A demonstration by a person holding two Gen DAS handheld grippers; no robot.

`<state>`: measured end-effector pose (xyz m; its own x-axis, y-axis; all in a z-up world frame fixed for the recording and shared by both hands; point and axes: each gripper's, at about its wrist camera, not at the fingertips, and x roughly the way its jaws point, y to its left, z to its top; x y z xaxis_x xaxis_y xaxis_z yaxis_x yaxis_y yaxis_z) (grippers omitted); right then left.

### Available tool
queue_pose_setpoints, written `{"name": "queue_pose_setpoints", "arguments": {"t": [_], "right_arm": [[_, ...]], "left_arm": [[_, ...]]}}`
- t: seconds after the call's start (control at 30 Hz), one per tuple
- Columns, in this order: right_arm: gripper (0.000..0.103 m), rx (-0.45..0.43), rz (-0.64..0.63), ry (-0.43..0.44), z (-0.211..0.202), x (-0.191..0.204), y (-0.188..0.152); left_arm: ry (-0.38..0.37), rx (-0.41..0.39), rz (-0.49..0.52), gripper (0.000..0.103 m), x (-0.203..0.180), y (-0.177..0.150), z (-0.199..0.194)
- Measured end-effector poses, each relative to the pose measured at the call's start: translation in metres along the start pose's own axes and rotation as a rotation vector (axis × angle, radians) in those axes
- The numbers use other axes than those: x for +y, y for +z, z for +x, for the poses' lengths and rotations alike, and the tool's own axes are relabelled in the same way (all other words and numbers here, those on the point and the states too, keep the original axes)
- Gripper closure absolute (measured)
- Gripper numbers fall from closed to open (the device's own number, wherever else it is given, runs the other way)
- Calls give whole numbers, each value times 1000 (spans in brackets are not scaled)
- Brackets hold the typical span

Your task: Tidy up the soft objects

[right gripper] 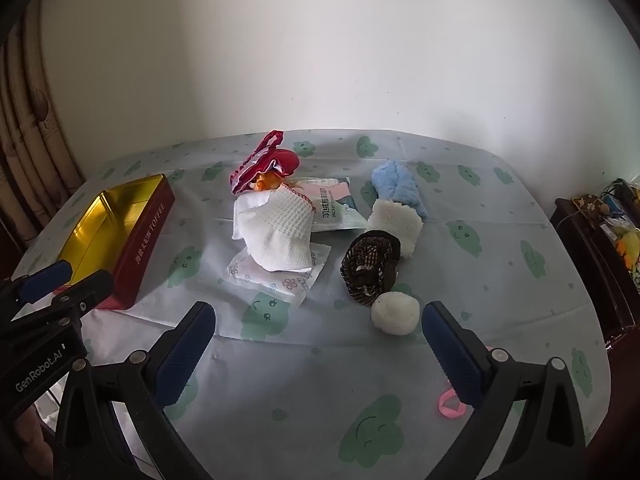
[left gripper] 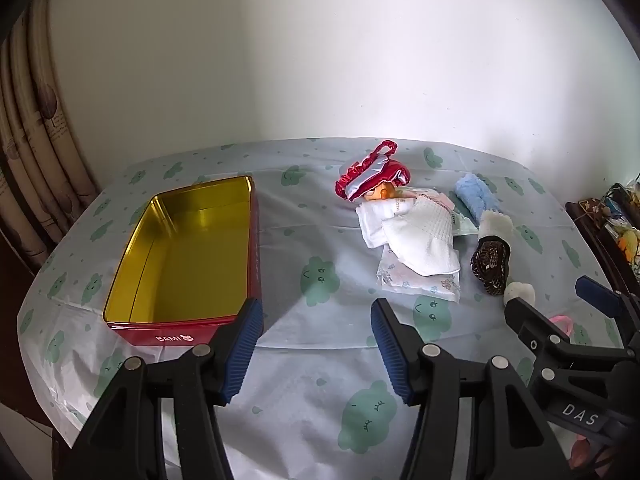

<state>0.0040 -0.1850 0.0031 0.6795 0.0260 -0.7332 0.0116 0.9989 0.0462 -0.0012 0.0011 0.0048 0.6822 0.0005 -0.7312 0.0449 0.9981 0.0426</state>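
A red tin (left gripper: 188, 256) with a gold inside stands open and bare on the left; its side wall (right gripper: 146, 240) shows in the right wrist view. A pile of soft things lies mid-table: a white waffle cloth (left gripper: 422, 240) (right gripper: 282, 236), a red satin cap (left gripper: 372, 178) (right gripper: 266, 168), a blue fluffy sock (left gripper: 474, 196) (right gripper: 398, 186), a brown patterned piece (left gripper: 490, 264) (right gripper: 370, 268) and a white ball (right gripper: 395, 314). My left gripper (left gripper: 316, 344) hovers open short of the pile, nothing between its fingers. My right gripper (right gripper: 318, 344) is open wide, just short of the white ball.
A cloud-print cloth (left gripper: 320, 380) covers the table. Flat packets (right gripper: 332, 204) lie under the pile. A pink loop (right gripper: 450, 404) rests near my right fingers. A curtain (left gripper: 36, 152) hangs at the left, and a dark cabinet (right gripper: 592, 248) with clutter stands at the right.
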Motion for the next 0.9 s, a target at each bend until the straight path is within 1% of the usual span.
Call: {"name": "queue_pose_setpoints", "arguments": {"t": [0.27, 0.67, 0.9], "right_arm": [[2, -4, -17, 24, -3, 0, -2], [8, 8, -20, 41, -1, 2, -4], [8, 10, -20, 43, 0, 3, -4]], "left_arm": [[9, 2, -3, 45, 0, -2, 2], [8, 0, -1, 45, 1, -4, 3], [6, -1, 3, 45, 1, -6, 3]]}}
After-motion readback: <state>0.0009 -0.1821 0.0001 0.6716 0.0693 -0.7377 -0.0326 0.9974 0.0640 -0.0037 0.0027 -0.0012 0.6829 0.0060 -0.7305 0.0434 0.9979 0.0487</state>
